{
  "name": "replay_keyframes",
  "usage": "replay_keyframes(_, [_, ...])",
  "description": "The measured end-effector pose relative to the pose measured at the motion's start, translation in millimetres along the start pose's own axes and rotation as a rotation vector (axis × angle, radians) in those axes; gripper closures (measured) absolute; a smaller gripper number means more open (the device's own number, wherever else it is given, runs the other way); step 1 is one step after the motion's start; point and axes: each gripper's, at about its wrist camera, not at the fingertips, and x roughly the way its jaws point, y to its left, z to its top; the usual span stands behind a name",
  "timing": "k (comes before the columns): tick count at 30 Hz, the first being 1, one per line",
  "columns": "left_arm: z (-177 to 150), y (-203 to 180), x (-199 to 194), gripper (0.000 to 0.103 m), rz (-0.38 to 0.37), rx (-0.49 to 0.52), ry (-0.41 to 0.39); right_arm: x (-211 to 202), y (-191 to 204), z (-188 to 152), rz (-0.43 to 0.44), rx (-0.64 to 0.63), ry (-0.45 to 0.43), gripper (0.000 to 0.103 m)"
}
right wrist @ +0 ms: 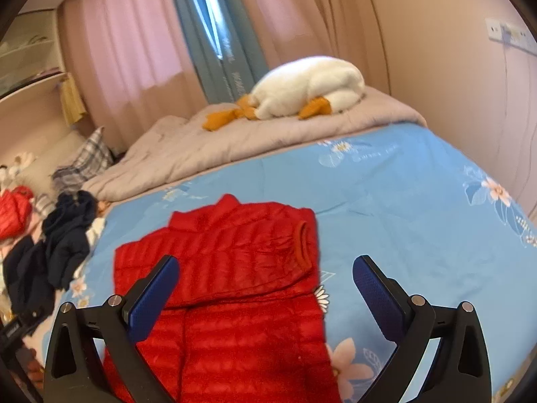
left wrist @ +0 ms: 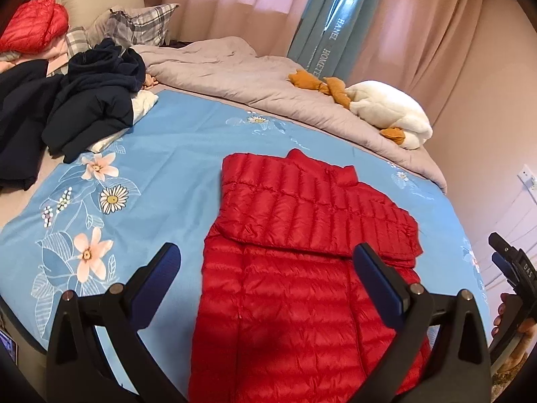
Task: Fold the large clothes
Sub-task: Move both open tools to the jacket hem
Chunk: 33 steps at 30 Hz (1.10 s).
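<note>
A red quilted down jacket (left wrist: 302, 262) lies flat on the blue flowered sheet (left wrist: 174, 154), its sleeves folded across the chest below the collar. The right wrist view shows the same jacket (right wrist: 235, 288) with a cuff at its right edge. My left gripper (left wrist: 266, 262) hovers above the jacket's lower half, jaws wide apart and holding nothing. My right gripper (right wrist: 265, 275) is also open and empty, above the jacket's right side. The right gripper (left wrist: 513, 265) shows at the far right edge of the left wrist view.
A heap of dark navy clothes (left wrist: 77, 100) lies at the left of the bed, with another red jacket (left wrist: 30, 27) and plaid pillows (left wrist: 141, 23) behind. A grey quilt (left wrist: 255, 80) carries a white plush goose (left wrist: 389, 110). Curtains (left wrist: 255, 0) and a wall close the far side.
</note>
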Motion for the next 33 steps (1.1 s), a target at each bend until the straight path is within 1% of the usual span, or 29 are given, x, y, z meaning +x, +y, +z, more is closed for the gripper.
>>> replay_keyframes(4, [-10.1,1.9,-11.2,0.0,-0.02,-0.011,0.0,-17.6,11.0,-9.2,-0.007,-0.069,-0.048,0.001])
replay_keyframes(8, [-21.4,2.9,-16.3,0.0,-0.008,-0.007,0.011,-27.7,14.4,-23.0,-0.013,-0.109,-0.064,0.001])
replay_keyframes(12, [-35.3,3.9,-19.5,0.0,-0.005,-0.003,0.022,-29.7,7.3,-37.0,0.006,-0.085,-0.039,0.001])
replay_keyframes(14, [-42.2,3.3,-18.8,0.0,-0.005,0.008,0.04,-33.9,4.0,-43.7,0.01,-0.076,-0.034,0.001])
replay_keyframes(20, [-60.7,2.9,-21.9,0.0,-0.005,0.029,0.059,-39.9,-2.2,-62.5,0.0,-0.058,-0.02,0.001])
replay_keyframes(23, [-70.4,0.2,-20.3,0.0,-0.018,0.04,0.088,-41.8,-5.3,-69.9,-0.002,-0.046,-0.003,0.001])
replay_keyframes(26, [-77.3,-1.9,-20.4,0.0,-0.023,0.056,0.099,-43.8,-8.3,-76.3,0.001,-0.037,0.012,0.001])
replay_keyframes(33, [-95.7,4.5,-15.3,0.0,-0.02,0.058,0.143,-44.9,-16.6,-94.5,-0.01,-0.022,0.051,0.001])
